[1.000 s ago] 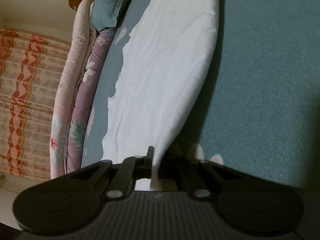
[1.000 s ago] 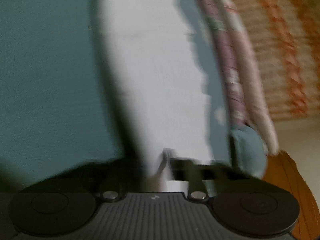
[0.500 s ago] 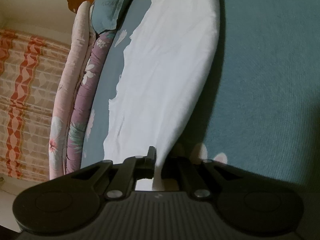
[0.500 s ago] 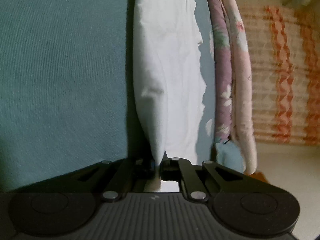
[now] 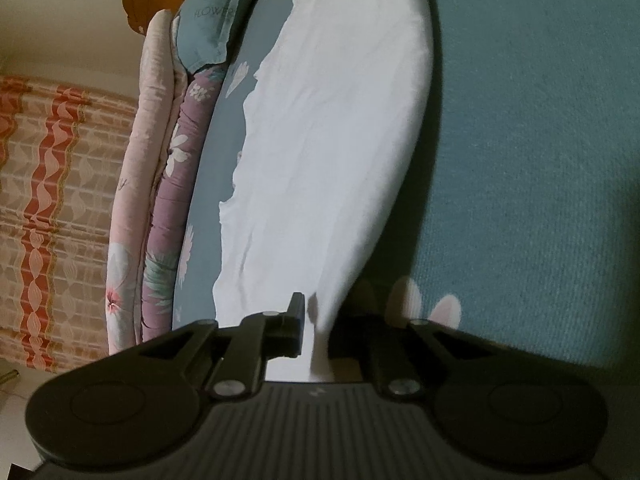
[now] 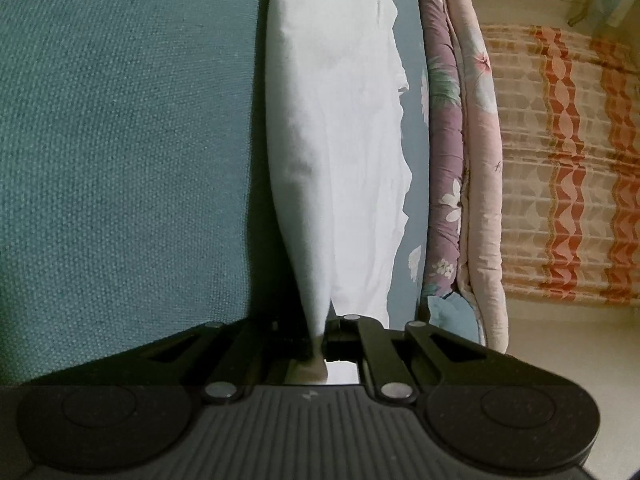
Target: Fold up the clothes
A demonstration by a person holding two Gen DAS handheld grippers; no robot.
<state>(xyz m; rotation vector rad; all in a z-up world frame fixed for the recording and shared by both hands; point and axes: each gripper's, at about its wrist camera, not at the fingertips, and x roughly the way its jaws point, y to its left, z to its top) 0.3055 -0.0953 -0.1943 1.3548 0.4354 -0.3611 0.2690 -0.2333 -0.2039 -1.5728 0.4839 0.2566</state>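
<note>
nearest in the left wrist view, left gripper (image 5: pixel 314 320) clenched on a bottom corner of the white garment (image 5: pixel 332 140), cloth pinched thin between the jaws. likewise in the right wrist view, right gripper (image 6: pixel 320 340) clenched on the other corner of the white garment (image 6: pixel 340 140), a narrow tongue of fabric running back between the jaws.

garment hanging as a taut doubled panel between the two grips, lifted off the teal bed sheet (image 5: pixel 540 140), dark shadow just beside it. further off, jagged loose edge of the cloth toward the bedding side, apparently resting on the sheet.

likely step: carrying the held edge over to lay a fold. best done so:
- keeping both pinches firm, no slackening until cloth lies flat.
- holding both corners level and evenly apart, so the fold line stays straight.
- lowering the panel toward the far loose edge, matching edge to edge.
- watching for sag or twist in the middle.

far side: rolled floral quilt (image 5: pixel 168 200) and pale pink blanket (image 5: pixel 132 168) along the bed edge, near the garment's loose edge; worth keeping cloth clear of them. beyond, orange patterned curtain (image 6: pixel 568 160).
</note>
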